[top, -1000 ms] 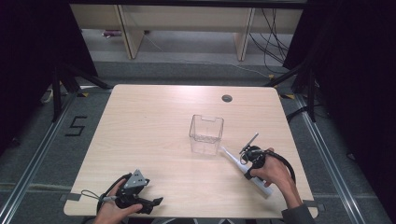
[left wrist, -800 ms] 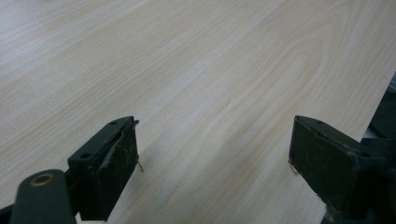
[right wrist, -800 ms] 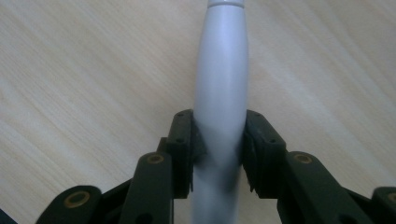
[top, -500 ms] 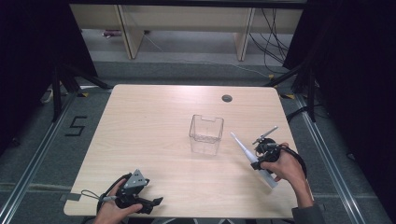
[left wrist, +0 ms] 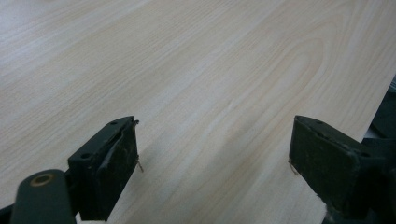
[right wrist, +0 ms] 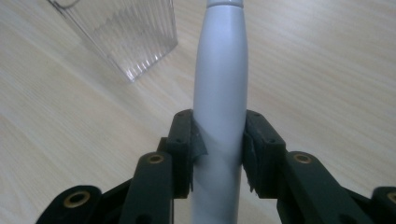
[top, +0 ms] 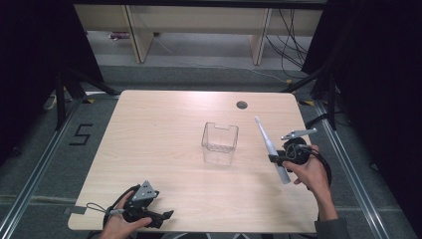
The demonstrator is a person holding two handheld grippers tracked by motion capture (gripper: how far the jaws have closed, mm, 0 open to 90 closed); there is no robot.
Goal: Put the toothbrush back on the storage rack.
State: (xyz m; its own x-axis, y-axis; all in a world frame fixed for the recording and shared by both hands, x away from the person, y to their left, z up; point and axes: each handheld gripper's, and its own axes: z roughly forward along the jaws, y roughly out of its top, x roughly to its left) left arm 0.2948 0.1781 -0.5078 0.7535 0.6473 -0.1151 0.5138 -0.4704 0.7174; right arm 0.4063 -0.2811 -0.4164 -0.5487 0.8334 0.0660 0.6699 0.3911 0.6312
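A long white electric toothbrush (top: 269, 147) (right wrist: 220, 93) is held above the right side of the table, its thin head tilted up and away. My right gripper (top: 276, 158) (right wrist: 218, 144) is shut on its thick handle, both pads pressed against it. A clear plastic box (top: 219, 143) (right wrist: 126, 37) stands upright at the table's middle, left of the toothbrush and apart from it. My left gripper (top: 161, 217) (left wrist: 215, 154) rests at the table's near left edge, its jaws open over bare wood.
The pale wooden table (top: 164, 124) has a round cable hole (top: 242, 105) at its far right. Black curtains flank both sides. A shelf unit and cables stand on the floor beyond the far edge.
My right hand has lifted the toothbrush off the table and drawn it right, and the brush has swung more upright. The left gripper has stayed put.
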